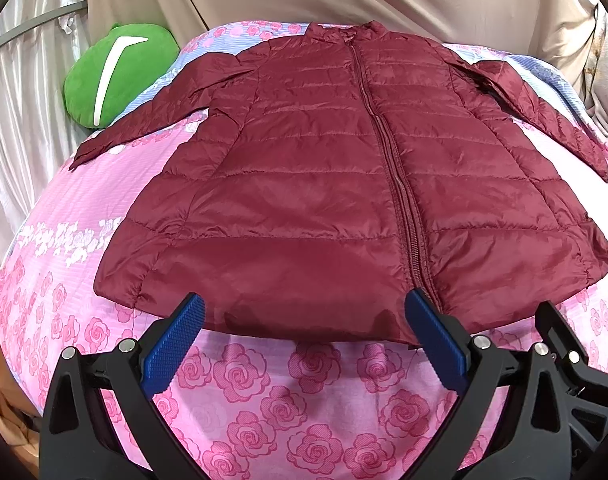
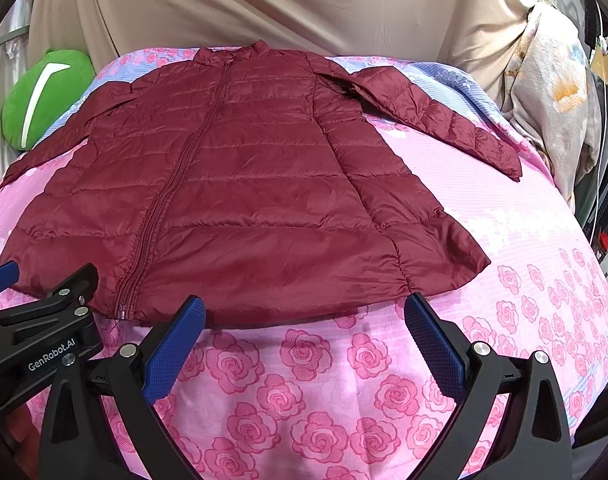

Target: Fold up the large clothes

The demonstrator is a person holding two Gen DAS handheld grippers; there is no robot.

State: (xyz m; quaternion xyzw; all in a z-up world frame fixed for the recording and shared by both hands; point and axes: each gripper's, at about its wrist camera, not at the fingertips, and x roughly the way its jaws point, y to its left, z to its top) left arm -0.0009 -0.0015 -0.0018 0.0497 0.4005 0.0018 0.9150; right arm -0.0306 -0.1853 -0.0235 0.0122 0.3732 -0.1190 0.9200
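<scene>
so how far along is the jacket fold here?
Done: the maroon quilted puffer jacket lies flat and zipped on the pink rose-print bedsheet, sleeves spread. In hand: nothing; the left gripper and right gripper are open at the hem. Left: every fold.

Bright, even light; soft shadows; sharp focus; strong fisheye bending, dark corners.

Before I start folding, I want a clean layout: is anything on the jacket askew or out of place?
Nothing stands out. The maroon puffer jacket lies flat on the rose-print bedsheet, zipped, both sleeves spread outward. Only a thin loose thread trails at the zipper's bottom end.
</scene>
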